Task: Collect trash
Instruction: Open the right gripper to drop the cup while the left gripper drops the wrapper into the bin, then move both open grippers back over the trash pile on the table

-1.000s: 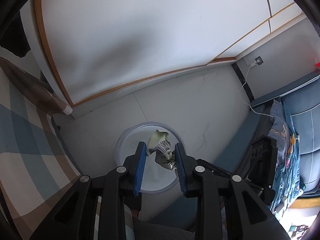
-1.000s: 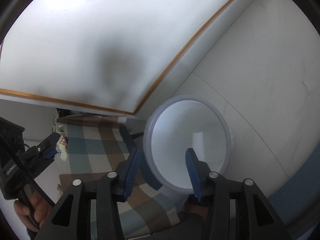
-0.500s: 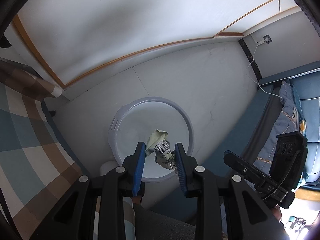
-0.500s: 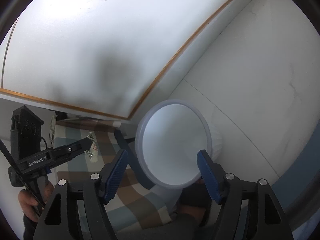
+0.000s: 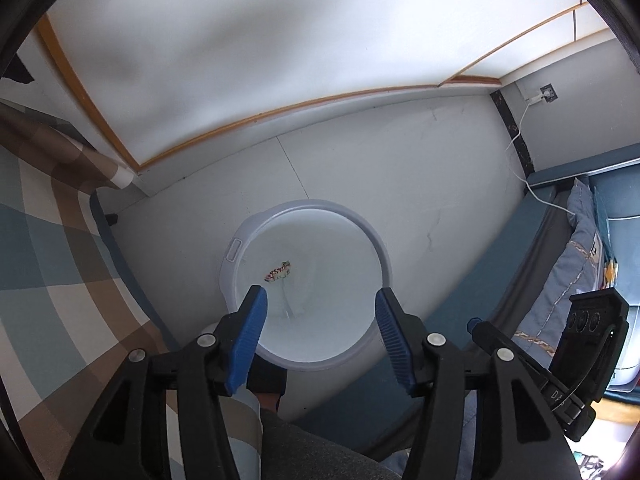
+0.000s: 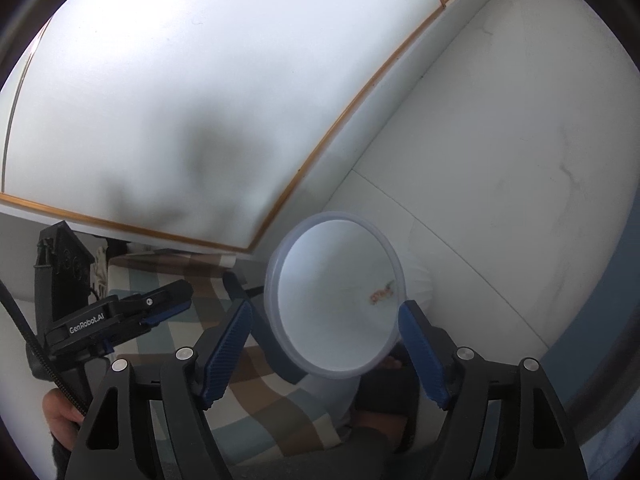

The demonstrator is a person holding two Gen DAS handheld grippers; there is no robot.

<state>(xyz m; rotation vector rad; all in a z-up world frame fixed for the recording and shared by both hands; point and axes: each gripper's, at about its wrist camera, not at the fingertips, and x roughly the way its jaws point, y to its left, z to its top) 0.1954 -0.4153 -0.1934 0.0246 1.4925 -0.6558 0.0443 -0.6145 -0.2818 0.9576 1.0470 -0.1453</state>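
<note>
The left gripper hangs over the white waste bin, pointing steeply down into it. Its blue-padded jaws have just been opening and now stand apart with nothing between them. The crumpled wrapper, a small scrap with red and green print, lies down inside the bin, below and beyond the tip of the left pad and clear of both pads.

From the other side, the right gripper also faces the bin's mouth. Its jaws have just been opening too, spread wide and empty, framing the bin's rim without touching it. The wrapper shows as a blurred reddish speck low on the bin's inner wall, well beyond these pads.

A checked bedspread lies just beside the bin, and the white tiled floor runs behind it.
</note>
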